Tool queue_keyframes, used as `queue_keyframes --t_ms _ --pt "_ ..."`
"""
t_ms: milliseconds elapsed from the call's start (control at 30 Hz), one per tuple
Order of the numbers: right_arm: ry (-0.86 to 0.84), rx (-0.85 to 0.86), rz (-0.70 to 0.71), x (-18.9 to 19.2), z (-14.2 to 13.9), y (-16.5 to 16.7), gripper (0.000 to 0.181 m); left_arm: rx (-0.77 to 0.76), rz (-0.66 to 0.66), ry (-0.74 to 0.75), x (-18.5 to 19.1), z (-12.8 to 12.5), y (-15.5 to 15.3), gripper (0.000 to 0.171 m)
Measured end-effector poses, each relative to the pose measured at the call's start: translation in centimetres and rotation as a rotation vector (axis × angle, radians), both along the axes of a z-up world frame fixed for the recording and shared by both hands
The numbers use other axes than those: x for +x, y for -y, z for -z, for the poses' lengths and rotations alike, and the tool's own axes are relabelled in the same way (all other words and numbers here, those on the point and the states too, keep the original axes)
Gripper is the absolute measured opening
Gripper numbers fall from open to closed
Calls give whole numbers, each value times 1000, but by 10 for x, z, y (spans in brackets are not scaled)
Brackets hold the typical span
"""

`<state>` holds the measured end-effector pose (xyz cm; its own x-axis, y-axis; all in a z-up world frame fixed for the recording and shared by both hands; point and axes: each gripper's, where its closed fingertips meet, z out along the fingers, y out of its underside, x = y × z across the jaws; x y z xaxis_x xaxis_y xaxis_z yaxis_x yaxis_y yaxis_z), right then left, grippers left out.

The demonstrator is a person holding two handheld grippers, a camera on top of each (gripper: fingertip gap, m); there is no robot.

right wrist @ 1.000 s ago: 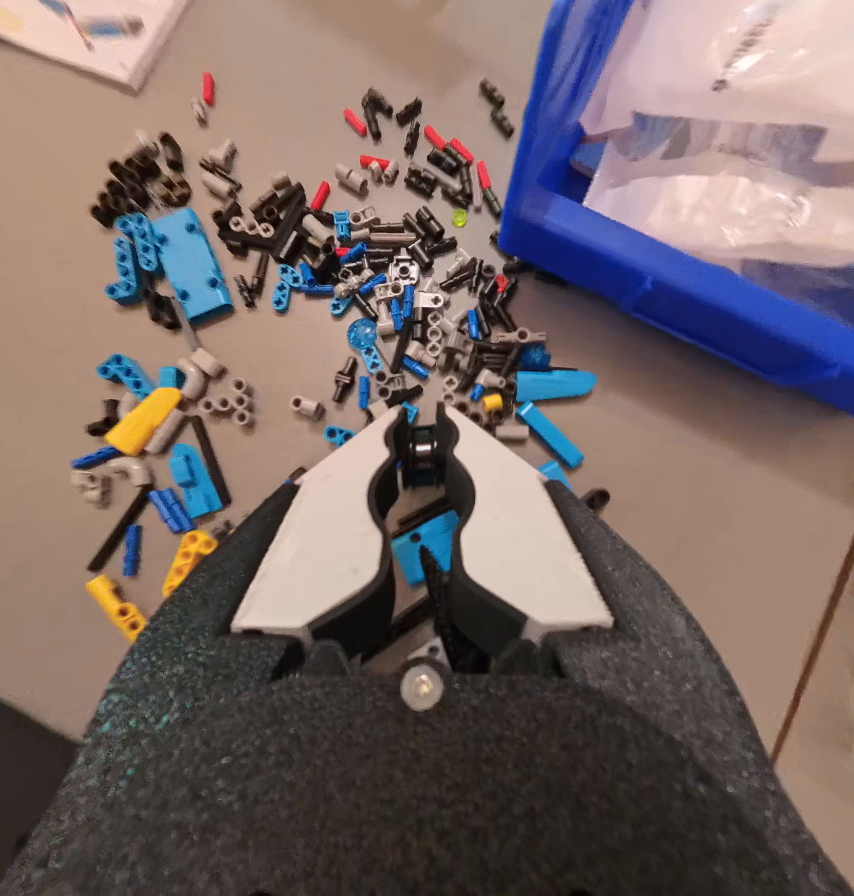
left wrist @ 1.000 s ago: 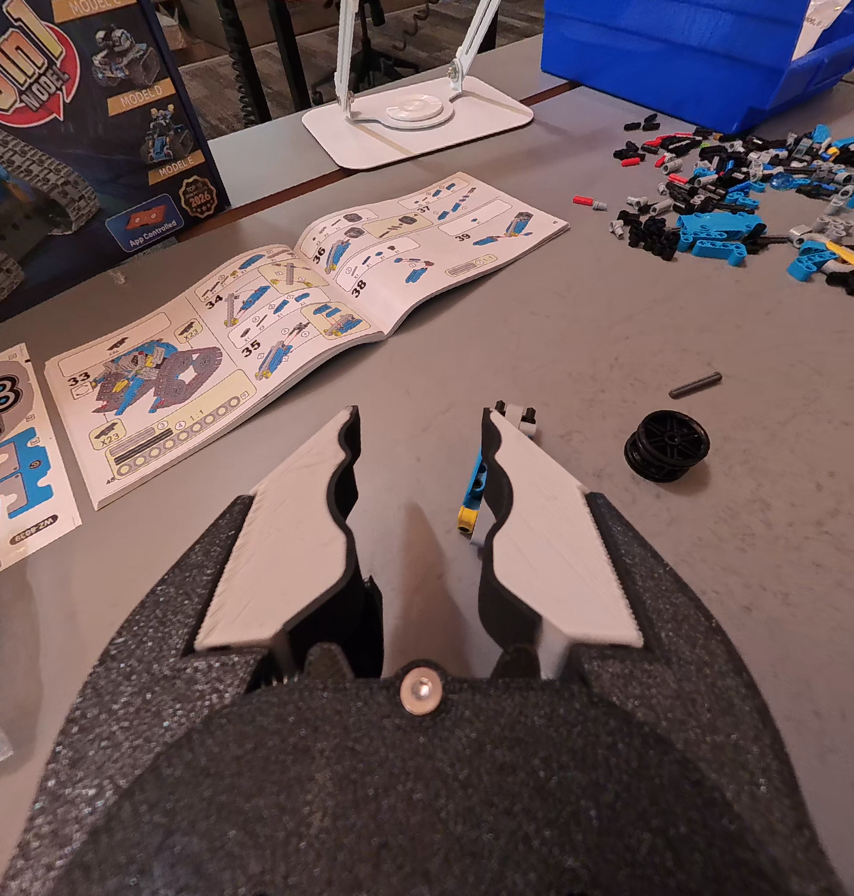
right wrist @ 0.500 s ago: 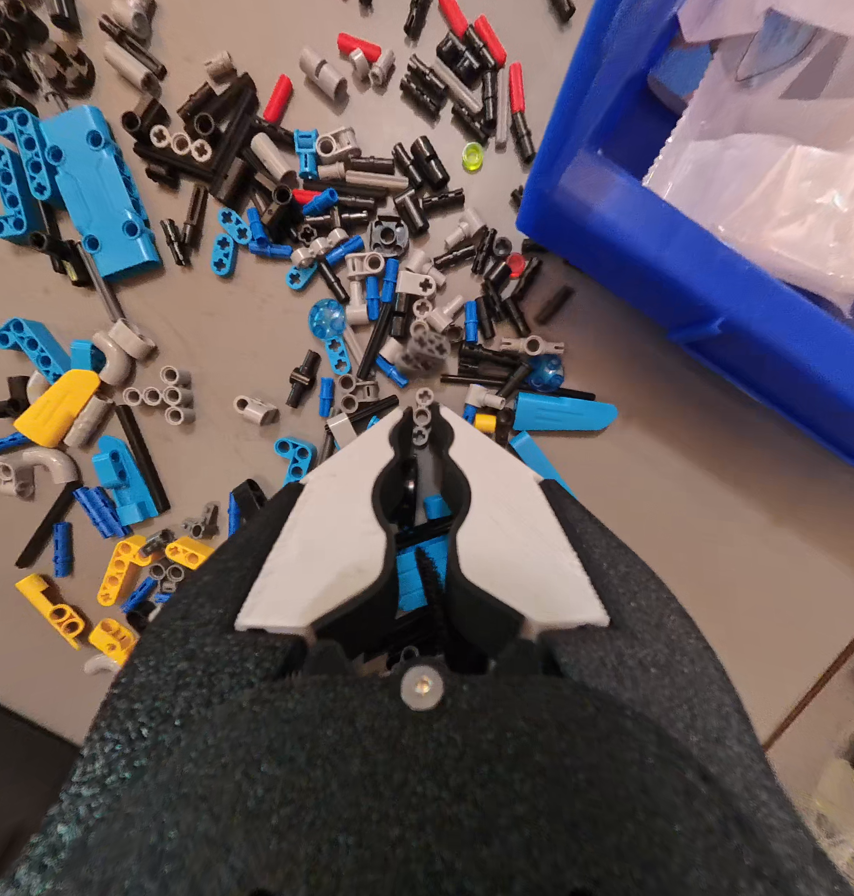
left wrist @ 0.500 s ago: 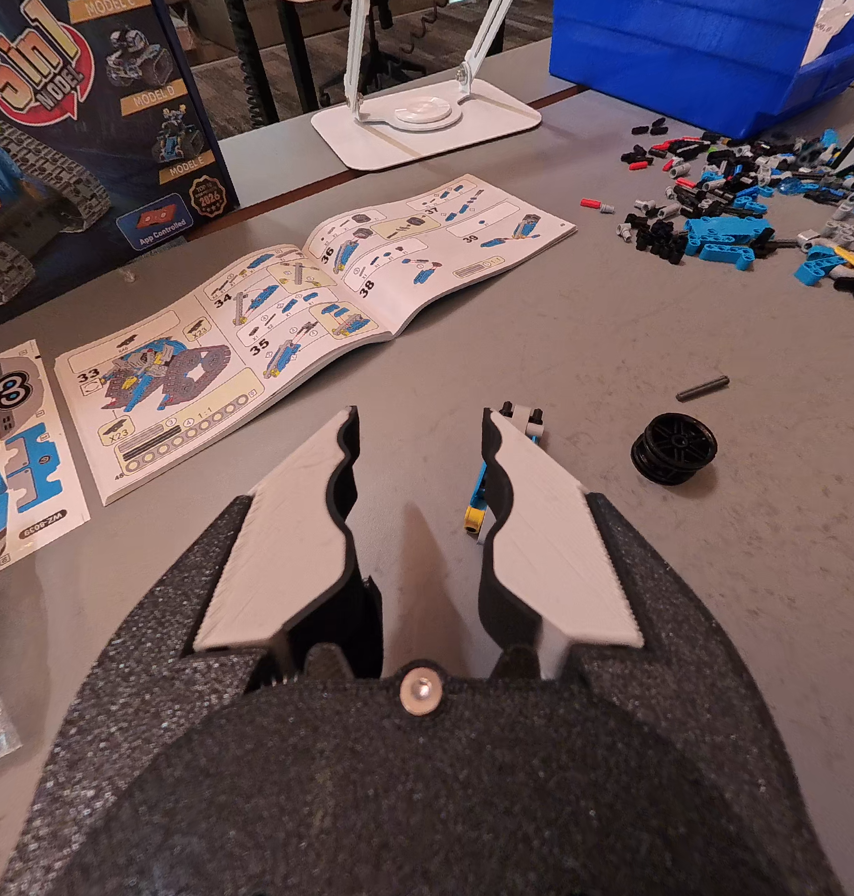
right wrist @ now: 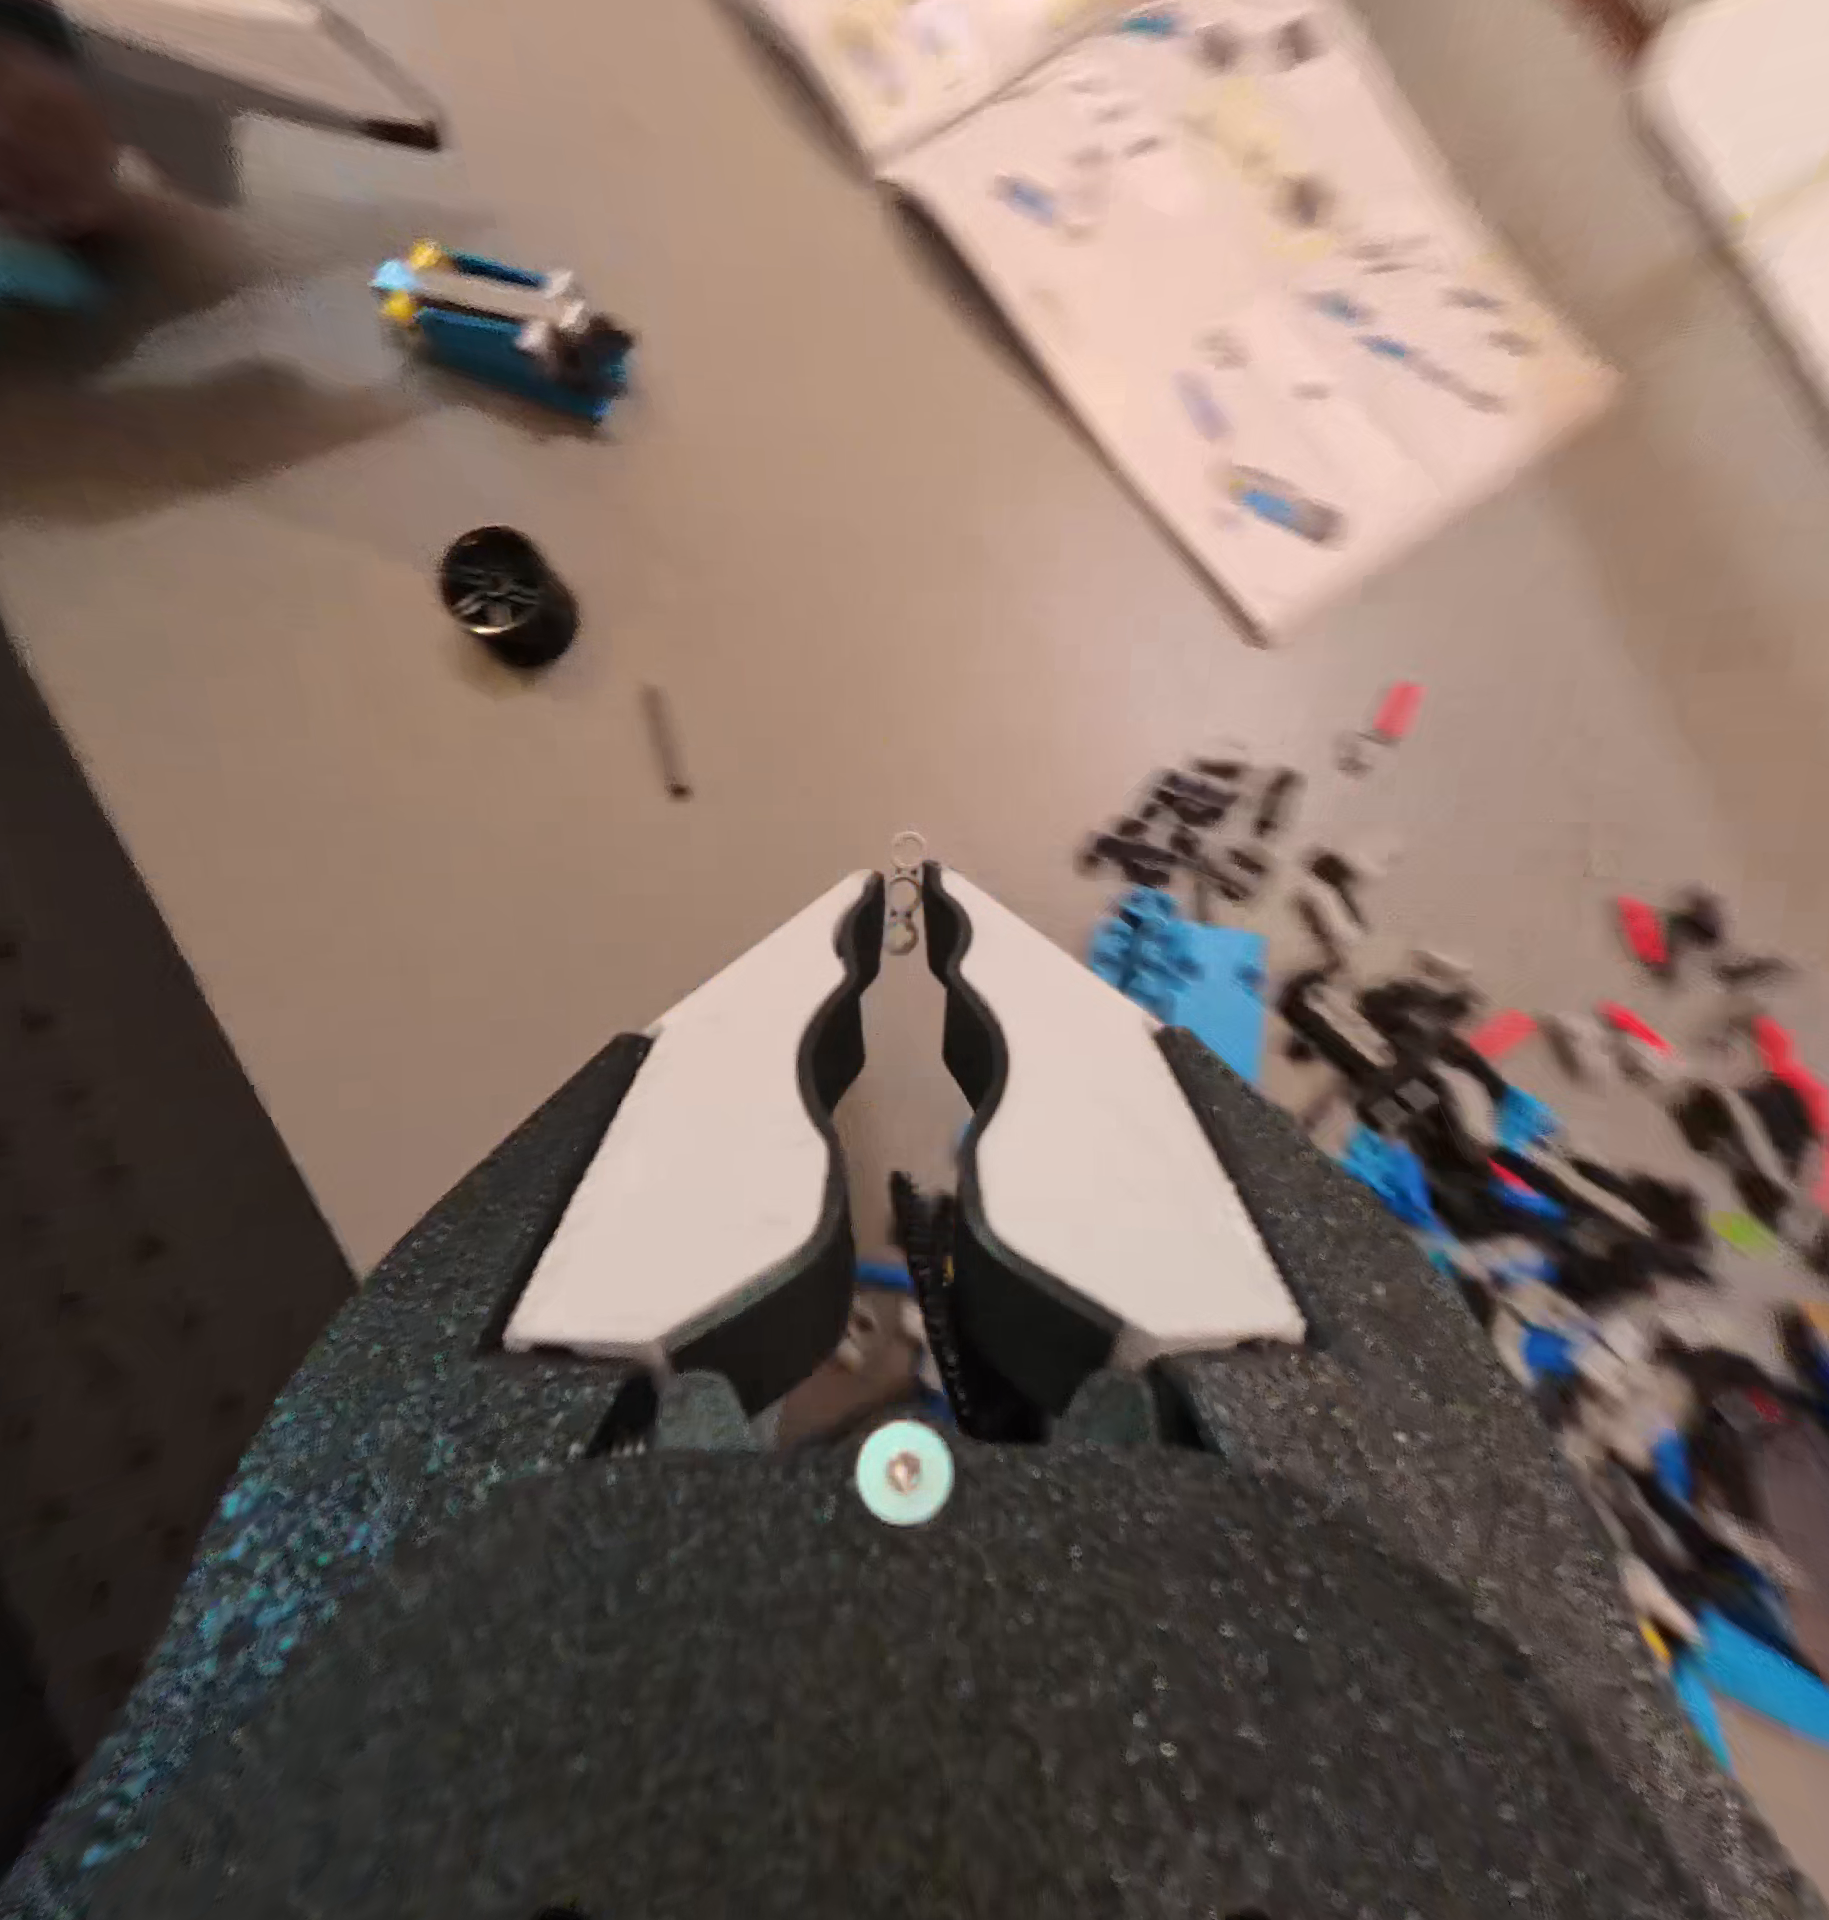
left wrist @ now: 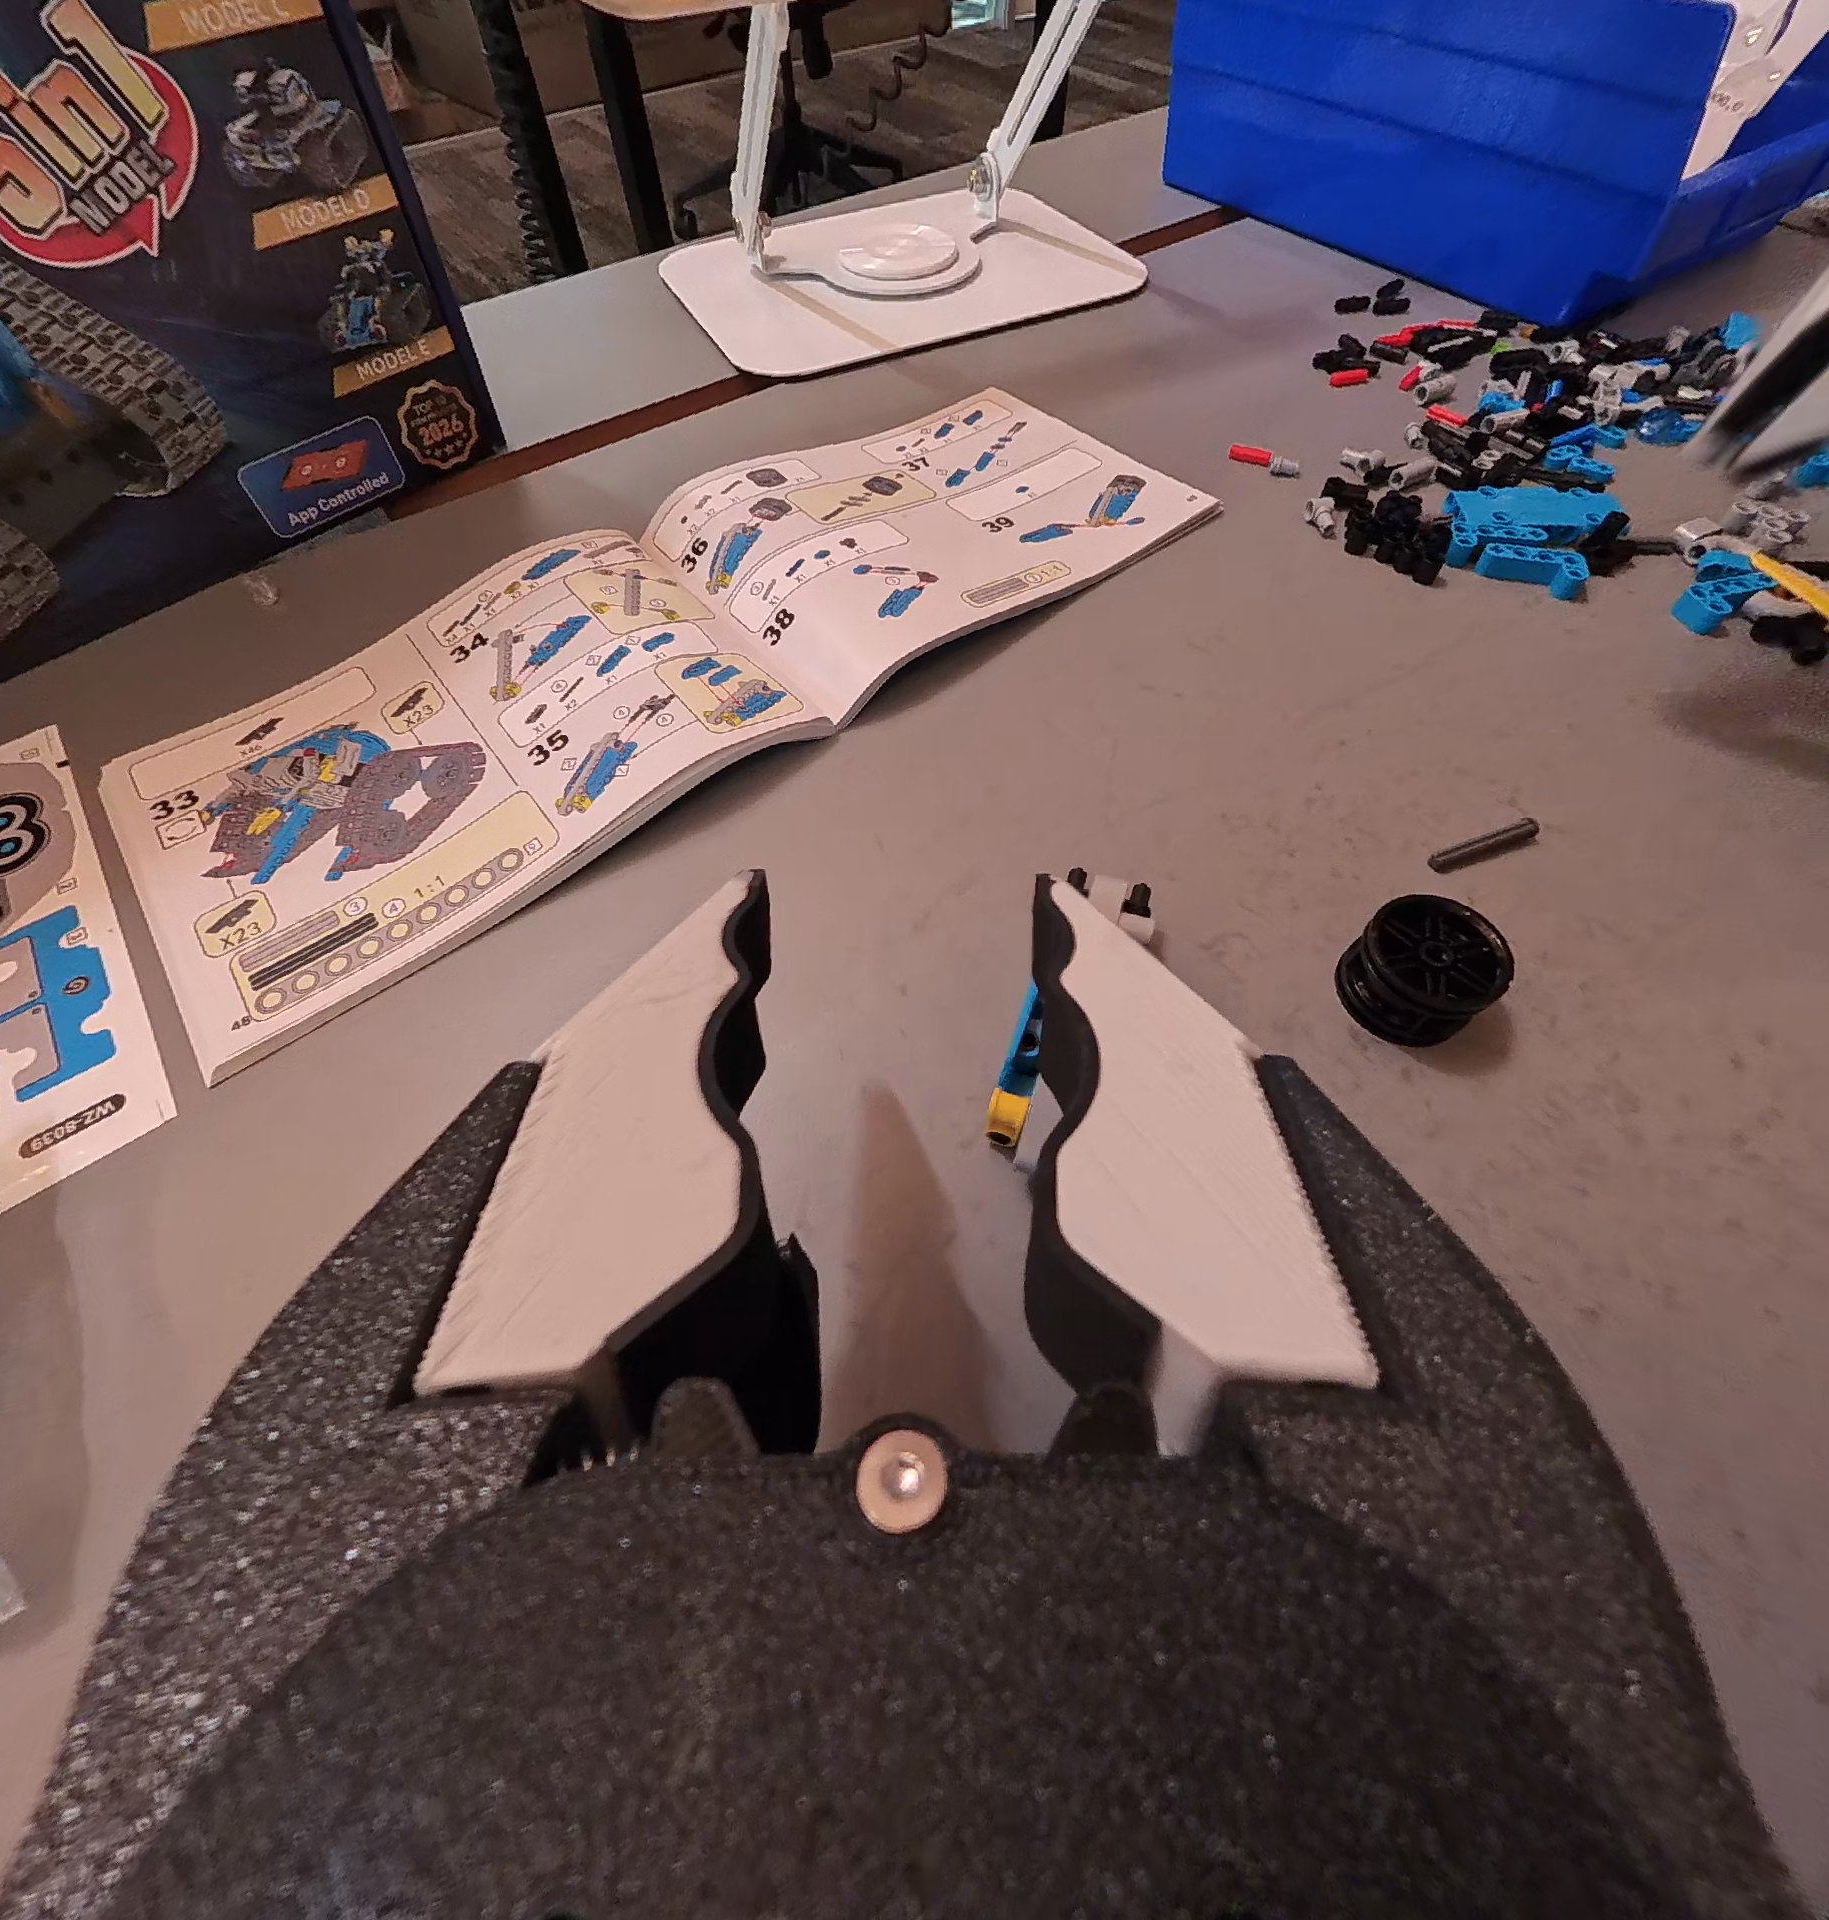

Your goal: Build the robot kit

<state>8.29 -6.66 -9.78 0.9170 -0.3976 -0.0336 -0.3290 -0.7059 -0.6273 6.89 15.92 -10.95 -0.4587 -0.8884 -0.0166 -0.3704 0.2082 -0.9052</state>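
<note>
Left gripper spread wide, empty, low centre of frame, small blue build touching right finger | right gripper pinched on small grey holed piece at tips, mid-frame | black wheel upper left | loose parts pile right

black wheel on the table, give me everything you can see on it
The black wheel is a small toy hub, glossy plastic by the look, with thin spokes round a centre axle hole and a grooved rim, no tyre visible. It rests tilted on the grey table, hub face toward the left wrist camera. Nothing touches it: a dark axle pin lies just beyond, and the open left gripper is off to its left. Also visible, blurred, in the right wrist view.
</note>
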Motion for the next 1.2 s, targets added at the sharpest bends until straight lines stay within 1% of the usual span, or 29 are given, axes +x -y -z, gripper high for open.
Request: queue_keyframes --t_ms 67,133,233,367,467,633,700,733,800,833,900,933,1000,1033,1133,1200 --pt "-38 5 -63 -12 20 -28 7 -6 5 -1 -1 0 1 50" --pt "-78 -12 -78 -16 34 -39 7 -10 8 -2 -2 -1 1 50" --pt "-154 7 -122 -34 44 -52 7 -10 8 -3 -1 0 1 51" --pt "-132 -9 -202 -50 50 -64 7 -15 8 -8 -1 0 1 51" --pt "-127 -57 -211 -52 61 -65 8 -14 10 -9 -1 0 1 51" --pt "-150 -31 -219 -56 62 -66 8 -5 21 -13 -3 2 2 50" --pt "-169 -13 -227 -58 61 -64 22 -5 19 -10 -3 2 2 50" --pt "-173 7 -227 -56 57 -62 22 -5 18 -12 -3 2 2 50" --pt "-142 62 -168 -39 44 -53 22 -6 17 -15 -2 2 2 50" --pt "-125 97 -114 -26 36 -45 22 -7 16 -16 -2 2 2 50" --pt "-65 148 47 10 21 -23 19 -9 16 -16 -2 2 1 50" --pt "-17 147 138 30 17 -7 18 -10 16 -16 -2 2 1 50" --pt "85 91 315 64 18 30 17 -11 17 -16 -2 2 1 50" --pt "113 62 377 75 21 45 17 -10 17 -16 -2 2 2 50" --pt "118 -32 494 91 34 77 17 -6 21 -12 -2 2 2 50" --pt "121 -66 551 99 30 93 17 -3 21 -10 -3 2 2 50"
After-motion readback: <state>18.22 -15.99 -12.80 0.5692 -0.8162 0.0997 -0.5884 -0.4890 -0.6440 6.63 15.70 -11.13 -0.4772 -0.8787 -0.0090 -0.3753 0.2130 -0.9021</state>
